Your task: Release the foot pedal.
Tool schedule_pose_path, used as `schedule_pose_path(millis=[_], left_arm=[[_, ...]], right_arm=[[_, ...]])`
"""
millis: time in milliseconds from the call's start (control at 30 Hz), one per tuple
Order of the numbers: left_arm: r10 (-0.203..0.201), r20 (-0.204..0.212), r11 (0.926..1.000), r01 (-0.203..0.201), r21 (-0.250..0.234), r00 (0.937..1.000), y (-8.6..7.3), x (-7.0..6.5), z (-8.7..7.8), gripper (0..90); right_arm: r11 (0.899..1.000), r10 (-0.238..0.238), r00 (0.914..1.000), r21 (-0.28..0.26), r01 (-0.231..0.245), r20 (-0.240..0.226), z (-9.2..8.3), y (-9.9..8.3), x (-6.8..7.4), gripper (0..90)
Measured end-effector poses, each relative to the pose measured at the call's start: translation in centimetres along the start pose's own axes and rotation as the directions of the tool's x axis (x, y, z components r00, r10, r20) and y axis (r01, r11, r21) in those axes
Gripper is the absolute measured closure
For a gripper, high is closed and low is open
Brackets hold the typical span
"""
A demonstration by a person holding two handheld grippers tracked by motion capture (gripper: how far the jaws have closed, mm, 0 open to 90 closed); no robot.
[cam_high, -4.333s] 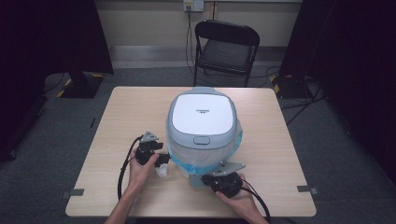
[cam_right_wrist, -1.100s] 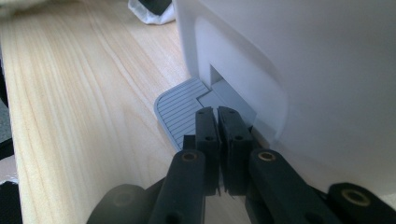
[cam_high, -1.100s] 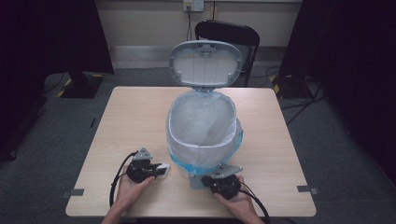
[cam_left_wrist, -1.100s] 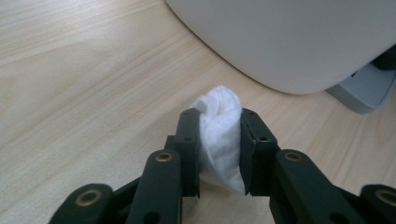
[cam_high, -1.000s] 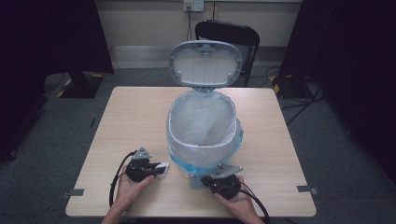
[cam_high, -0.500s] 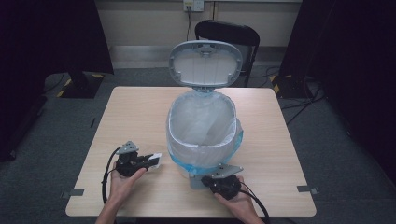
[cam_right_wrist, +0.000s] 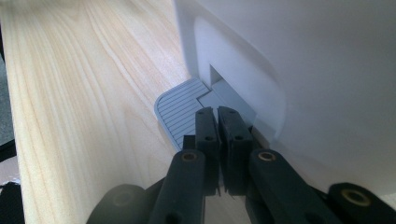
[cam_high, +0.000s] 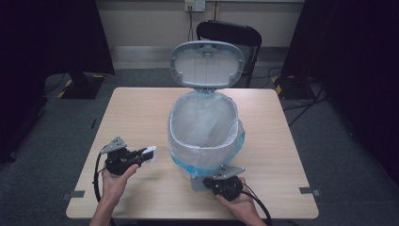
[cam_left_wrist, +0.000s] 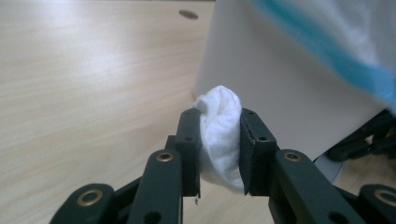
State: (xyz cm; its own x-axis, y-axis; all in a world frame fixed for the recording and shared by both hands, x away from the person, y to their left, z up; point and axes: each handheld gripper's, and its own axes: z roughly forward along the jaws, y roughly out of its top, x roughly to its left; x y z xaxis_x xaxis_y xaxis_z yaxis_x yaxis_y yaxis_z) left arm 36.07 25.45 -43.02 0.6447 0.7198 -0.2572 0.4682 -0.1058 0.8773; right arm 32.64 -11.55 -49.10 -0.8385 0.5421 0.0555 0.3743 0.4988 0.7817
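Clamping a white tissue (cam_left_wrist: 219, 133), the left gripper (cam_high: 141, 156) sits lower left of the frame, beside the open bin (cam_high: 203, 141). Right gripper (cam_right_wrist: 218, 122), jaws together, presses the grey pedal (cam_right_wrist: 180, 112) at bottom centre.

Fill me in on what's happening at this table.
A person works a pedal bin with two handheld grippers. The right gripper, jaws shut, presses on the grey pedal, and the lid stands open. The left gripper is clamped on a white wad of tissue, held above the table beside the bin, not yet over its opening.
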Motion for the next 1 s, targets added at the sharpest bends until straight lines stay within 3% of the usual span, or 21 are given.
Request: schedule_pose_path(millis=[233,367,500,867,1000], left_arm=[[0.015,-0.011,0.9971,-0.015,-0.075,0.9998,1.6,0.0,-1.9,72.4],[0.029,0.006,0.9941,-0.028,-0.105,0.9996,2.4,-0.5,-2.7,72.4],[0.078,0.014,0.9865,-0.075,-0.145,0.9969,3.9,-1.8,-3.8,72.4],[0.107,0.031,0.9721,-0.098,-0.213,0.9938,6.5,-3.0,-4.3,72.4],[0.131,0.037,0.9605,-0.118,-0.252,0.9907,8.1,-3.5,-4.6,72.4]], right_arm=[[1.0,-0.002,1.0,0.0,0.002,0.001,0.0,0.0,0.0,87.3],[1.0,0.0,1.0,0.0,0.0,0.0,0.0,0.0,0.0,87.2],[1.0,0.0,1.0,0.0,0.0,0.001,0.0,0.0,0.0,87.3],[1.0,0.0,1.0,-0.001,0.0,-0.001,0.0,0.0,-0.1,87.3],[1.0,0.0,1.0,-0.001,0.0,-0.004,0.0,0.0,0.0,87.3]])
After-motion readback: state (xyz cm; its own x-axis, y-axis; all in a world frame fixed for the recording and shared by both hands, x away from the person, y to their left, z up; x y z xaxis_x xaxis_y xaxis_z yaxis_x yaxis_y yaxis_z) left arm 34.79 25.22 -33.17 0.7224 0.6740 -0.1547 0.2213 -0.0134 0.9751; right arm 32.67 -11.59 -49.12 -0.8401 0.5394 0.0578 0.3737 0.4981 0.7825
